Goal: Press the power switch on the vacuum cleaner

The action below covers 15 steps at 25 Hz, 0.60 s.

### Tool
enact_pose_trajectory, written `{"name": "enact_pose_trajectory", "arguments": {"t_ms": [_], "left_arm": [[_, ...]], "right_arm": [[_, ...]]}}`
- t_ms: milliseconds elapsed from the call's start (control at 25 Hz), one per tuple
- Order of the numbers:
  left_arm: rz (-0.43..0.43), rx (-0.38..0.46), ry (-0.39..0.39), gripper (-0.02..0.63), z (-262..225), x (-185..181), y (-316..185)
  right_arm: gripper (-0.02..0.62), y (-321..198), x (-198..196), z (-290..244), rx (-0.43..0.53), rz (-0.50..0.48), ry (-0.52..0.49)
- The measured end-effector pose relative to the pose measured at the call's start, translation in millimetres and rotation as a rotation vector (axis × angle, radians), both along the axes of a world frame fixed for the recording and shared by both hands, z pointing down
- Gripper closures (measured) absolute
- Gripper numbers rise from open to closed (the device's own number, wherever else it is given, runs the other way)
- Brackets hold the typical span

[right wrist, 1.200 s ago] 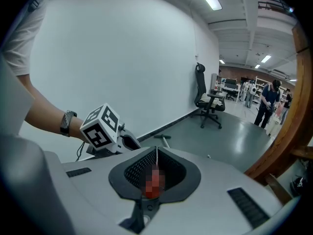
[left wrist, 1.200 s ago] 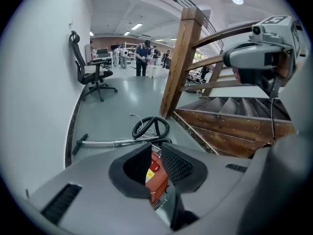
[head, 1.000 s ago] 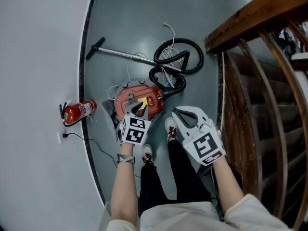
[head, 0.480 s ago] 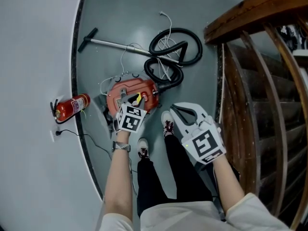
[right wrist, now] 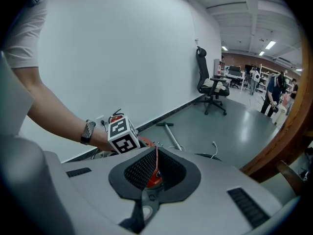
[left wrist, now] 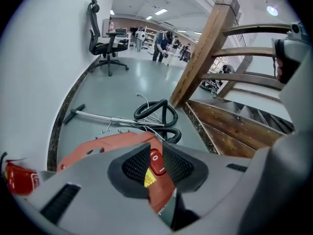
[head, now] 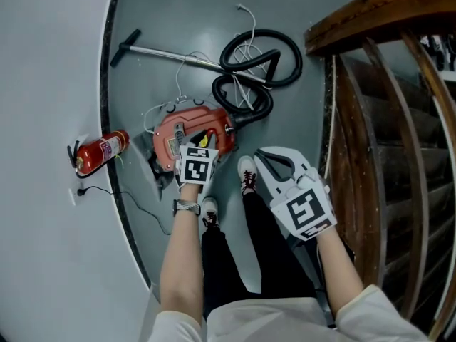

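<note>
The left gripper is held over the red vacuum cleaner on the floor by the left wall. Its jaws have just been opening, and the power switch is framed in the gap (nothing pinched). The right gripper is kept pressed together, off to the right.

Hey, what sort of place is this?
Probably an open-plan office or workshop floor: an office chair by the wall, ceiling strip lights, a wooden staircase alongside and a fire extinguisher.
</note>
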<state>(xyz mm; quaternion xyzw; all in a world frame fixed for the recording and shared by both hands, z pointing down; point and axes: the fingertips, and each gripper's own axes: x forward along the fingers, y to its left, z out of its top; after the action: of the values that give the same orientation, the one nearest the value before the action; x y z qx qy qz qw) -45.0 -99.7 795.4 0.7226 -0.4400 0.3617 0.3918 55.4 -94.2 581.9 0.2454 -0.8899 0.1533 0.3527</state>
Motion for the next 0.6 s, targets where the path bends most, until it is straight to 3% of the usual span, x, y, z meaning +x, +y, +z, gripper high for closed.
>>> {"name": "enact_pose_trajectory", "arguments": {"t_ms": [280,600], "left_arm": [[-0.111,-0.051,-0.03,0.531,23,-7,6],[-0.088,-0.066,-0.128,0.529,35,-8,0]], "right_arm": [[0.565,2,8,12,-0.026,-0.005,0.012],[0.565,4,13,24,-0.052,-0.001,0.022]]}}
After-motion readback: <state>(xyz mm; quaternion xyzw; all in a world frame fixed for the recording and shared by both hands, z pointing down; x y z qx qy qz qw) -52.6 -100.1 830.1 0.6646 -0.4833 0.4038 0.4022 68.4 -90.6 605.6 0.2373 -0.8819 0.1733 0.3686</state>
